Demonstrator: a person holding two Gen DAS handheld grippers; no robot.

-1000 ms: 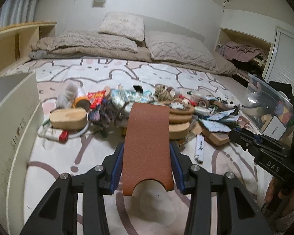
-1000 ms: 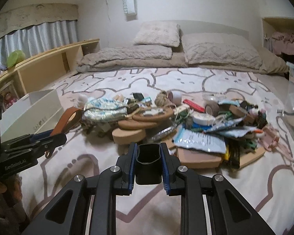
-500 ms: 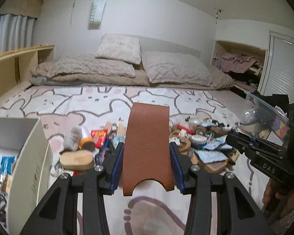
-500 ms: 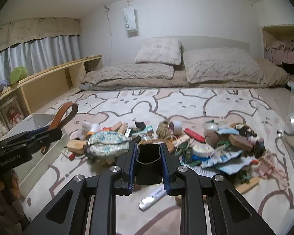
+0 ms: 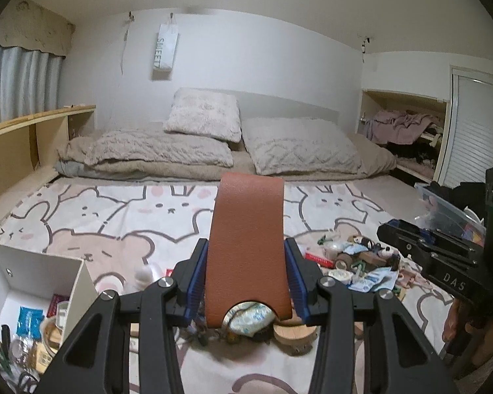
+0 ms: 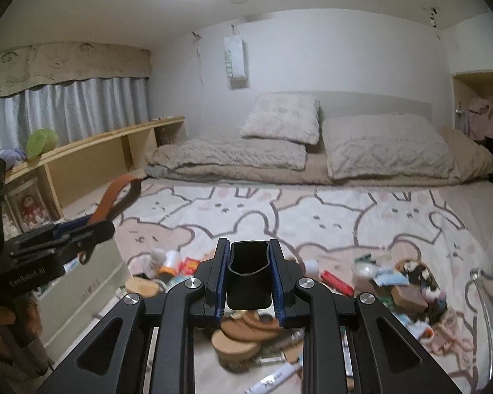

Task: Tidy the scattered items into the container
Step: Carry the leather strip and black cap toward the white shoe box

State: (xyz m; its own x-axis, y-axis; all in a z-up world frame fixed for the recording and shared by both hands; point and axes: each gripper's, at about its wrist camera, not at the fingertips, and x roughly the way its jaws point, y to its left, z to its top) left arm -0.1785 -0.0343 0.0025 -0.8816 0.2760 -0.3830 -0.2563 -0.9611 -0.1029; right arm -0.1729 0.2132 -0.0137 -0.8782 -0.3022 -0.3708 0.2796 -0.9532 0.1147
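Note:
My left gripper (image 5: 246, 249) is shut on a wide brown leather strap (image 5: 249, 229) that stands up between its blue pads. In the right wrist view the strap (image 6: 115, 193) shows as a loop sticking up from the left gripper (image 6: 105, 226), above the white box (image 6: 92, 282). My right gripper (image 6: 249, 246) is shut on a black open-topped plastic holder (image 6: 248, 275). Both are raised above the bed. The white box (image 5: 42, 272) sits low at the left with several items inside. The scattered pile (image 5: 355, 262) lies on the bedspread below and right; part of it is hidden behind the fingers.
A clear plastic bin (image 5: 450, 210) stands at the right edge of the bed, behind the right gripper (image 5: 391, 229). Pillows (image 5: 203, 118) and a folded blanket lie at the head. A wooden shelf (image 6: 92, 151) runs along the left. A hand (image 5: 453, 325) holds the right gripper.
Both grippers have risen with strap and holder still held. The pile has dropped lower in both views and the white box's inside has come into sight at the left.

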